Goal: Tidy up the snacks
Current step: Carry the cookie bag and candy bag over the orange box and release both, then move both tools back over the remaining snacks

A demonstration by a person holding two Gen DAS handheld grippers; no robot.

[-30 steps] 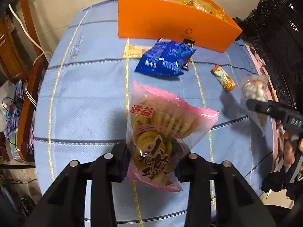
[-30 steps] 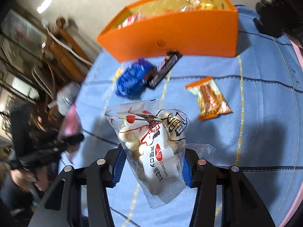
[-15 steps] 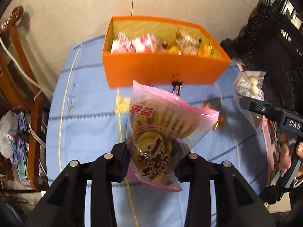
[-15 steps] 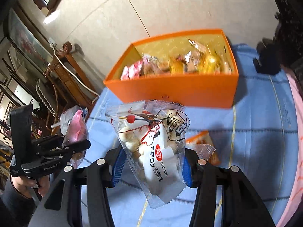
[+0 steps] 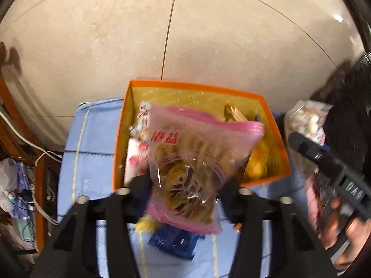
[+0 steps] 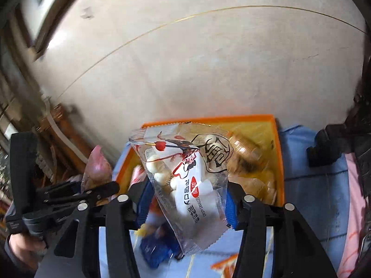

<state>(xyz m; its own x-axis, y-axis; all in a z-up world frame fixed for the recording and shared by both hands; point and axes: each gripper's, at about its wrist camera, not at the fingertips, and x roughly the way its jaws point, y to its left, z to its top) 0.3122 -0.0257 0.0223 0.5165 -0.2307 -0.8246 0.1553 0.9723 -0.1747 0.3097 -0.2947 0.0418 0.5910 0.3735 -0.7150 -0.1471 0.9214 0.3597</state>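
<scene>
My left gripper (image 5: 185,192) is shut on a pink bag of round cookies (image 5: 197,157) and holds it above the near side of the open orange box (image 5: 120,143). My right gripper (image 6: 187,203) is shut on a clear bag of white candies (image 6: 185,178) and holds it over the same orange box (image 6: 277,153). The box holds several wrapped snacks. The right gripper with its bag shows at the right of the left wrist view (image 5: 308,148). The left gripper with its pink bag shows at the left of the right wrist view (image 6: 97,185).
A blue snack bag (image 5: 174,241) lies on the blue tablecloth (image 5: 78,162) below the grippers; it also shows in the right wrist view (image 6: 157,247). An orange packet (image 6: 225,266) lies near it. Dark carved furniture (image 6: 329,148) stands right; a wooden chair (image 5: 14,125) stands left.
Both grippers have risen and moved forward with their bags, from above the tablecloth to over the orange box. The view now looks down into the box.
</scene>
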